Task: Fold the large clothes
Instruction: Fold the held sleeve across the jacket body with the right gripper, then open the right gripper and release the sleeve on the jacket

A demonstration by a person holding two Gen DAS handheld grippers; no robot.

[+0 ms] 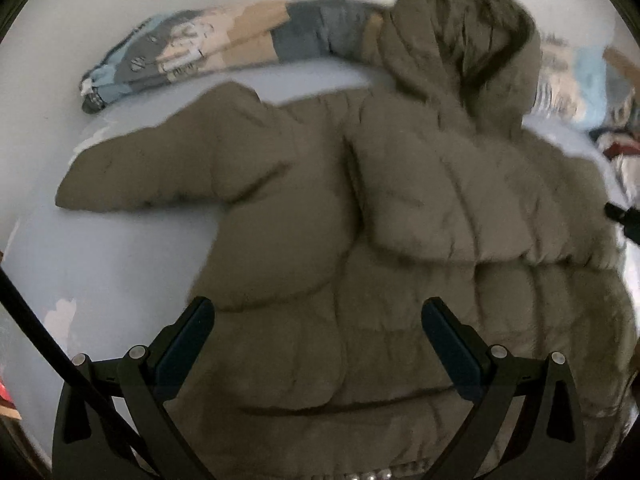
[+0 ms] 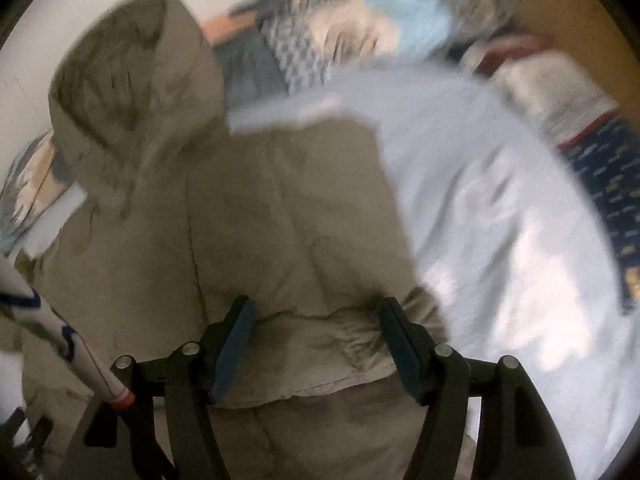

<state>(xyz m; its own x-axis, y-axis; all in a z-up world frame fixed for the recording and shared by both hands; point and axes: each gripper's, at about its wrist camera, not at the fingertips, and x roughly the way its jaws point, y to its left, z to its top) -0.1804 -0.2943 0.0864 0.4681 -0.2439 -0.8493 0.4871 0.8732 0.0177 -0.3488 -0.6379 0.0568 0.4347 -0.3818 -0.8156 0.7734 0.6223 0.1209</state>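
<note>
An olive puffer jacket [image 1: 400,240] with a hood [image 1: 460,32] lies flat on a pale blue bed sheet [image 1: 100,260]. Its left sleeve [image 1: 152,168] stretches out sideways; the right sleeve [image 1: 440,192] is folded across the body. My left gripper [image 1: 318,312] is open and empty above the jacket's lower body. In the right wrist view the jacket [image 2: 260,208] fills the left half. My right gripper [image 2: 316,312] is open, its jaws straddling the folded sleeve's elastic cuff [image 2: 340,344]. The view is blurred.
A long printed pillow [image 1: 208,44] lies along the wall behind the jacket. Folded patterned bedding [image 2: 560,96] is piled at the right of the bed. A white cable or rod [image 2: 60,340] crosses the lower left of the right wrist view.
</note>
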